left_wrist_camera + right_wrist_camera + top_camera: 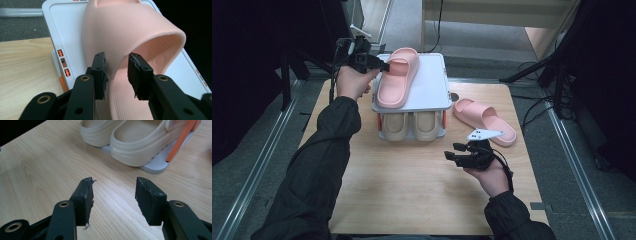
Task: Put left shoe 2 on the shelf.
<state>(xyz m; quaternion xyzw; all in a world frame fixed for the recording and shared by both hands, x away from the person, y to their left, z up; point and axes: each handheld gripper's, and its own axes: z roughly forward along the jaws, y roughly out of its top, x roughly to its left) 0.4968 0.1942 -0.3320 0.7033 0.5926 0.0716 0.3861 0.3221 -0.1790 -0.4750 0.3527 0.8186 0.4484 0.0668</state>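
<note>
We have one pink slide (397, 77) lying on the top shelf of the white rack (432, 85), toe end away from us, and our left gripper (116, 72) is at its near side. In the left gripper view the jaws straddle the edge of the strap: one pad (100, 72) outside it, the other (137, 75) inside the foot opening. Whether the pads press the strap or stand just off it we cannot tell. Gripping by the strap edge makes sense to us, since the strap is the thinnest part a narrow jaw can span.

Below, on the lower shelf, a pair of beige clogs (412, 125) sits side by side, so the top shelf looks meant for the pink pair. The second pink slide (484, 120) lies on the table (412, 190) just right of the rack. Our right gripper (462, 155) hovers near it over the wood, jaws wide with nothing between them, probably waiting for that shoe
</note>
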